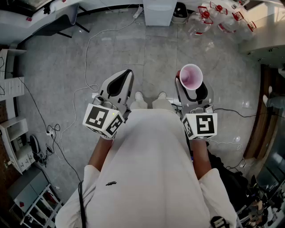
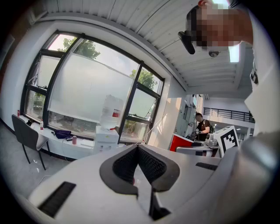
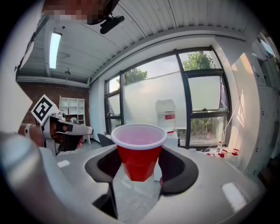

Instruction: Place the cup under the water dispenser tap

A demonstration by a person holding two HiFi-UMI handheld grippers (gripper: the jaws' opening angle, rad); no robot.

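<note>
A red plastic cup (image 3: 139,153) with a white rim and a pale inside stands upright between the black pads of my right gripper (image 3: 138,168), which is shut on its lower half. In the head view the red cup (image 1: 191,77) is carried above the grey tiled floor in the right gripper (image 1: 192,87). The white water dispenser (image 3: 168,120) with a bottle on top stands ahead by the window; the dispenser (image 1: 158,11) is at the head view's top edge. My left gripper (image 2: 138,149) is shut on nothing; the left gripper (image 1: 126,74) is level beside the right one.
Empty water bottles with red caps (image 1: 208,16) lie right of the dispenser. A dark chair (image 2: 26,134) and a long white counter (image 2: 65,146) line the window wall. A person (image 2: 202,127) stands far right beside a red box (image 2: 180,142). Cables (image 1: 87,53) run over the floor.
</note>
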